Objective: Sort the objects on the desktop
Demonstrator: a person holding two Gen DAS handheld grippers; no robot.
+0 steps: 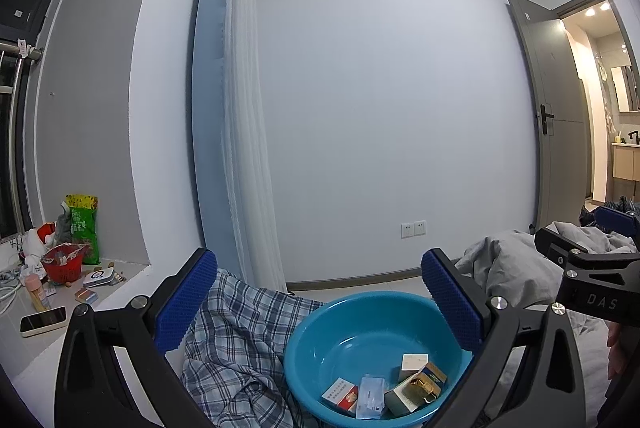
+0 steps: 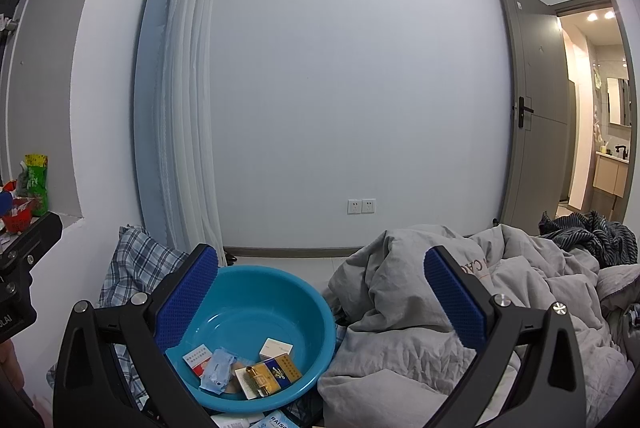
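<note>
You are holding both tongs wide apart and empty, each raised above the bed and looking toward the white wall. Your left tongs (image 1: 320, 312) are hovering over the blue plastic basin (image 1: 344, 324), which is sitting on a plaid shirt (image 1: 236, 340) beside a rumpled grey duvet (image 2: 420, 308). Your right tongs (image 2: 324, 304) are spreading their blue pads between the basin's right rim and the duvet.

Inside the basin, five things are lying together at the near side: one red-and-white cigarette pack (image 1: 340, 397), one clear blue plastic packet (image 1: 370, 398), one small white box (image 1: 414, 364), one blue-and-gold pack (image 1: 432, 378), and one white box with a gold item on it (image 1: 404, 398). They are touching or overlapping one another.

Just below the basin in the right wrist view, one light-blue printed packet (image 2: 276, 422) is peeking out.

On the window ledge at the left, one phone (image 1: 43, 321), one red basket (image 1: 64, 264) and one green snack bag (image 1: 83, 228) are standing well apart from the basin.
</note>
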